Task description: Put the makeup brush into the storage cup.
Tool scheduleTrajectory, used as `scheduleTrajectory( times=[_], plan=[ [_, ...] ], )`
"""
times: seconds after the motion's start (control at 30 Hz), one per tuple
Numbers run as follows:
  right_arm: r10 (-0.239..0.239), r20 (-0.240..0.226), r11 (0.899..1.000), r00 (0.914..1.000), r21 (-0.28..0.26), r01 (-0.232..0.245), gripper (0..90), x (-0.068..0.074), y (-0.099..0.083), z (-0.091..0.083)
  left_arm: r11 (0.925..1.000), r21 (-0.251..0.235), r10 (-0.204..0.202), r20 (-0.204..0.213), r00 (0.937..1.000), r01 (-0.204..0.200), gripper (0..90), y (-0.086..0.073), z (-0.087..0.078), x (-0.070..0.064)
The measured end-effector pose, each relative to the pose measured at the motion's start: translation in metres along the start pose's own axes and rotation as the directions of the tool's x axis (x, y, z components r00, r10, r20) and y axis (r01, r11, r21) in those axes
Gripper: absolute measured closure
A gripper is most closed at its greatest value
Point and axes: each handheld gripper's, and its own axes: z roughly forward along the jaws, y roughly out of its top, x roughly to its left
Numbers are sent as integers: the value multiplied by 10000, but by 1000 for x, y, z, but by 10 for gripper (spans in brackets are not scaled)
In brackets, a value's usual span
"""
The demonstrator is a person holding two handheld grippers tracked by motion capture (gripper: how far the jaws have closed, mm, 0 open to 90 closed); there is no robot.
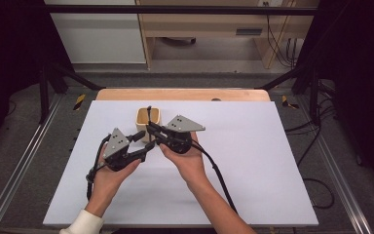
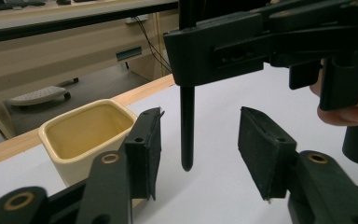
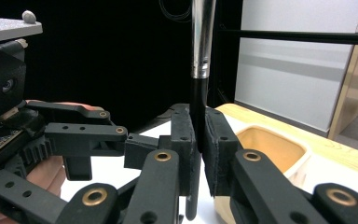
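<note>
Slim black round-tipped brush (image 3: 198, 112) upright in right claw (image 3: 199, 135), beside glossy square cup (image 2: 86, 135).

Wide bare table (image 1: 253, 165) is left right of the cup (image 1: 148, 122) and in front of it. Just in front of the cup, passage is blocked by both tools, left (image 1: 143, 142) and right (image 1: 152, 130).

This looks like a lab set up for recording. The table (image 1: 253, 161) has a white sheet on top and stands inside a black metal frame (image 1: 175, 9). Cables (image 1: 316, 190) lie on the grey floor beside the table. Behind the table stands plain wooden furniture (image 1: 209, 24).
</note>
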Motion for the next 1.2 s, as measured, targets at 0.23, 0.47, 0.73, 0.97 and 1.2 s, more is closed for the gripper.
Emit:
scheduleTrajectory(
  times=[0.23,0.47,0.73,0.97,1.2],
  plan=[
    [150,-109,9998,9998,102,-148,835,2,0,2,9997,108,-198,-90,9998,199,614,-1,2,1],
    [-10,-135,9994,9999,352,15,835,5,-2,4,9990,264,-355,-100,9993,358,723,-2,5,2],
    [15,-174,9990,9998,458,-7,835,7,-3,7,9973,349,-631,-260,9977,639,806,-4,5,4],
    [10,-168,9987,9999,518,-1,833,8,-4,8,9962,341,-796,-342,9962,807,841,-6,5,4],
    [67,-217,9993,9997,378,-59,631,6,2,-4,9949,217,-970,-578,9936,984,842,-7,1,10]
  ],
)
